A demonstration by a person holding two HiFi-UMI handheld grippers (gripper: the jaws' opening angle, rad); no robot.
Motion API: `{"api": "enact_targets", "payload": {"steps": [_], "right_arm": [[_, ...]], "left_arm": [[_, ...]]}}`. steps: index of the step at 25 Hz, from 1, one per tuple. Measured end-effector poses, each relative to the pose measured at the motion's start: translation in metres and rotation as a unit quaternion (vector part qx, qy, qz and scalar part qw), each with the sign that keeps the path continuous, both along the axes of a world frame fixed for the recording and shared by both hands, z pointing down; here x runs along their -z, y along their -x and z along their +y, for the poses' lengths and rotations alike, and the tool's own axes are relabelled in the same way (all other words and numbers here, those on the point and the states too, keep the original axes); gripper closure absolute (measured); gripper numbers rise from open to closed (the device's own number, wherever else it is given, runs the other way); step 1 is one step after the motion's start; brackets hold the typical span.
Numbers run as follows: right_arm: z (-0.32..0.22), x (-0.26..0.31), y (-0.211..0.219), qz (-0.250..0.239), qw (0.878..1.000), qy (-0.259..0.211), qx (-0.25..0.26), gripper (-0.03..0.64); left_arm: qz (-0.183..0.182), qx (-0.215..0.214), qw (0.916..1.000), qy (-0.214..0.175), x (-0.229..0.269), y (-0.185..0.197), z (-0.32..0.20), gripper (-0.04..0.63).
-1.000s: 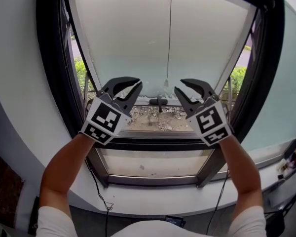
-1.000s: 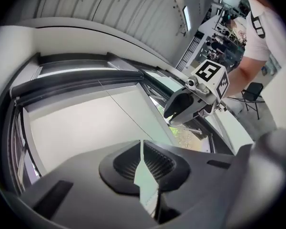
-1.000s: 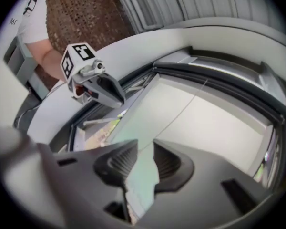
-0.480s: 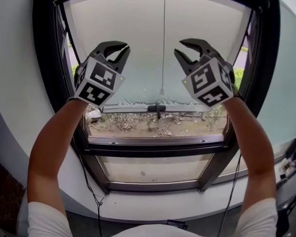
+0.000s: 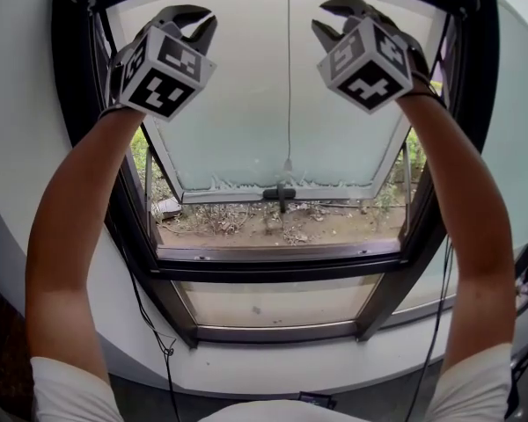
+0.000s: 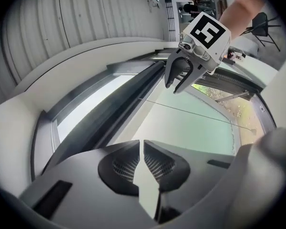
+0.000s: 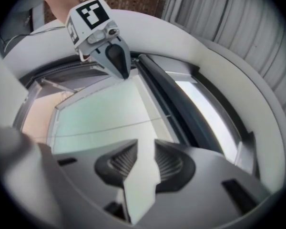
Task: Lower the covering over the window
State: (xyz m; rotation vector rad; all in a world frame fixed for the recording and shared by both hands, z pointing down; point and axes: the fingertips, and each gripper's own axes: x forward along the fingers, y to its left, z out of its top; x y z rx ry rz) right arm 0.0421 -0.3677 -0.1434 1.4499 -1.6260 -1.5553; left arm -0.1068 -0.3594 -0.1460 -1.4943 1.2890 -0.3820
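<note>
White short sleeves [image 5: 66,389], dark grey left gripper [image 5: 204,26] and right gripper [image 5: 320,20], black-and-white marker cubes [image 5: 163,70].

A dark-framed window [image 5: 273,266] sits in a white wall [image 5: 18,165], its frosted sash [image 5: 246,104] swung outward at the bottom, and daylight comes through. Outside lie soil with dry leaves [image 5: 282,222] and green shrubs [image 5: 143,143] at the left. A white sill [image 5: 273,367] runs near, and a thin cable [image 5: 158,337] hangs at its left.
</note>
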Motion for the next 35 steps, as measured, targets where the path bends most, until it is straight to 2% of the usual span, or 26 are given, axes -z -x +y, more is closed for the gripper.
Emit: {"api": "enact_targets", "payload": {"steps": [3, 12, 15, 19, 23, 30, 35], "right_arm": [[-0.005, 0.024, -0.005, 0.01, 0.999, -0.022, -0.031, 0.508], [-0.011, 0.074, -0.013, 0.049, 0.991, -0.074, -0.097, 0.506], [-0.017, 0.081, -0.015, 0.056, 0.989, -0.076, -0.115, 0.506], [-0.023, 0.087, -0.015, 0.07, 0.986, -0.08, -0.131, 0.506], [-0.022, 0.092, -0.015, 0.08, 0.983, -0.087, -0.138, 0.506], [-0.034, 0.089, -0.025, 0.109, 0.975, -0.077, -0.179, 0.506], [-0.035, 0.088, -0.024, 0.123, 0.973, -0.058, -0.187, 0.508]], "left_arm": [[-0.016, 0.03, 0.9993, -0.019, 0.024, 0.003, -0.001, 0.563], [-0.065, 0.096, 0.9927, -0.032, 0.063, 0.004, -0.011, 0.504], [-0.073, 0.112, 0.9909, -0.019, 0.068, 0.006, -0.018, 0.471], [-0.069, 0.123, 0.9896, -0.026, 0.084, 0.01, -0.014, 0.456], [-0.069, 0.135, 0.9884, 0.003, 0.08, 0.019, -0.027, 0.454], [-0.094, 0.162, 0.9822, 0.008, 0.076, 0.021, -0.032, 0.454], [-0.093, 0.167, 0.9814, 0.017, 0.077, 0.022, -0.034, 0.454]]}}
